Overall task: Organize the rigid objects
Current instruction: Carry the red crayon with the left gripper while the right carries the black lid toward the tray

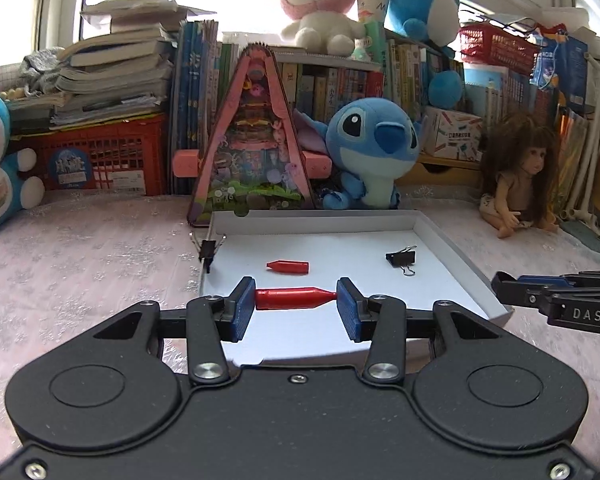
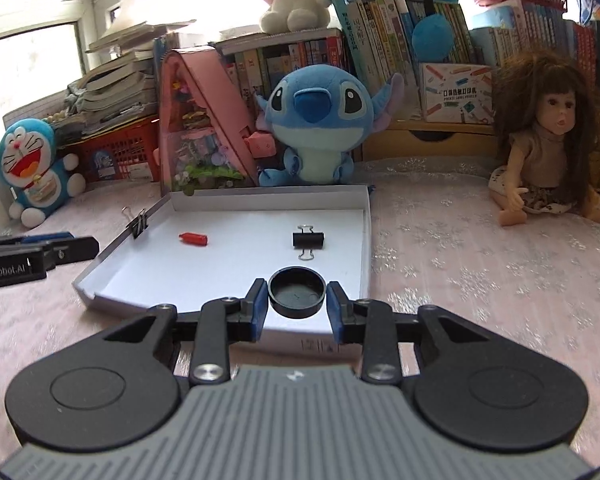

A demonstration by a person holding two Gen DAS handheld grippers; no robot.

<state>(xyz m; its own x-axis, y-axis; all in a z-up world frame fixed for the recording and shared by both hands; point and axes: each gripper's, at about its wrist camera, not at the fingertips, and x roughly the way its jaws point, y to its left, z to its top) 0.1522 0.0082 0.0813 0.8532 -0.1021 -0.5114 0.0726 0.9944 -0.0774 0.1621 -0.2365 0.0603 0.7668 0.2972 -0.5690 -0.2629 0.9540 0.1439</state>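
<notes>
In the left wrist view, the left gripper (image 1: 296, 304) grasps a red bullet-shaped piece (image 1: 294, 298) end to end between its jaws, above the near part of a shallow white tray (image 1: 452, 248) on the worktop. Inside the tray lie a second red piece (image 1: 288, 267) and a black binder clip (image 1: 401, 258); another clip (image 1: 209, 251) is clamped on the tray's left wall. In the right wrist view, the right gripper (image 2: 297, 300) clenches a round black cap (image 2: 297, 291) over the tray's near edge, which the left view does not show.
</notes>
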